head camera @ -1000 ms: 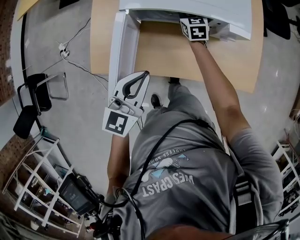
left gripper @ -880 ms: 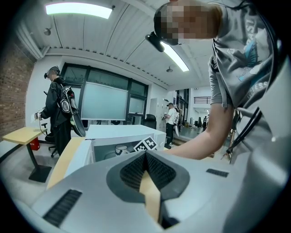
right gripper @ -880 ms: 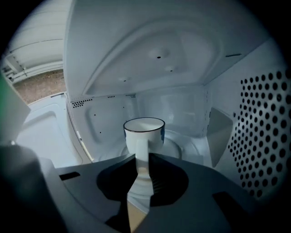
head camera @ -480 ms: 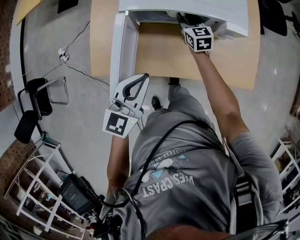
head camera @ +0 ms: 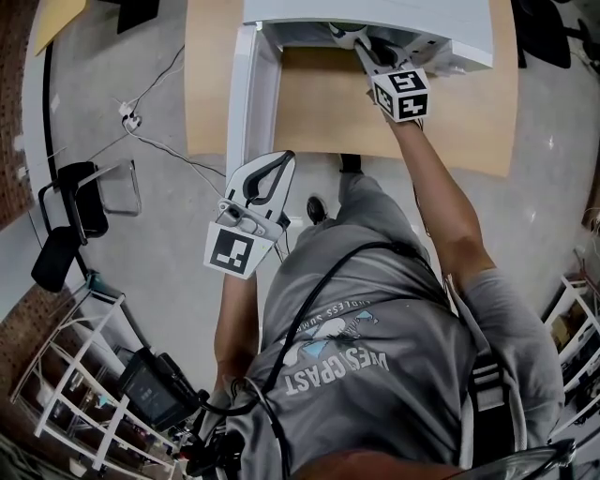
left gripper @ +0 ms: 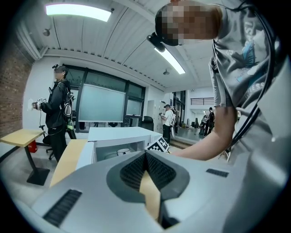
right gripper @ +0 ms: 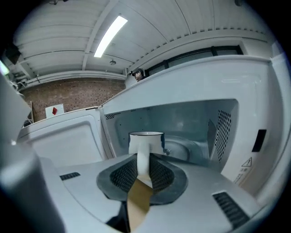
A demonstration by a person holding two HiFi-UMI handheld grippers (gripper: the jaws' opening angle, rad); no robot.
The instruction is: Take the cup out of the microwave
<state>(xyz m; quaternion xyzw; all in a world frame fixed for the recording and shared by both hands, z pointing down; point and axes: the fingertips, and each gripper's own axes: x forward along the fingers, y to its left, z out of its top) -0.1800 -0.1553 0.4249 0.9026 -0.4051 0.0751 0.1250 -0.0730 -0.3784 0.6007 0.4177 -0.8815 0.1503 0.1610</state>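
A white cup [right gripper: 146,140] with a dark rim hangs just outside the open microwave [right gripper: 191,132]. Its handle is pinched between the pads of my right gripper [right gripper: 143,164], which is shut on it. From the head view, that gripper [head camera: 367,47] sits at the microwave's mouth [head camera: 450,28], and the cup [head camera: 339,32] peeks out beyond it. My left gripper [head camera: 278,161] is held low by the person's waist, next to the open door [head camera: 251,103], shut and empty. The left gripper view looks past its tips [left gripper: 145,154] at the microwave [left gripper: 113,135] and the cup [left gripper: 123,151].
The microwave stands on a light wooden table [head camera: 319,103], its door swung open to the left. Cables [head camera: 141,122] and a chair [head camera: 75,187] are on the floor at the left. People stand in the room [left gripper: 57,109] behind the table.
My right gripper has drawn back out of the microwave toward the person and risen a little, bringing the cup with it. The left gripper has hardly shifted.
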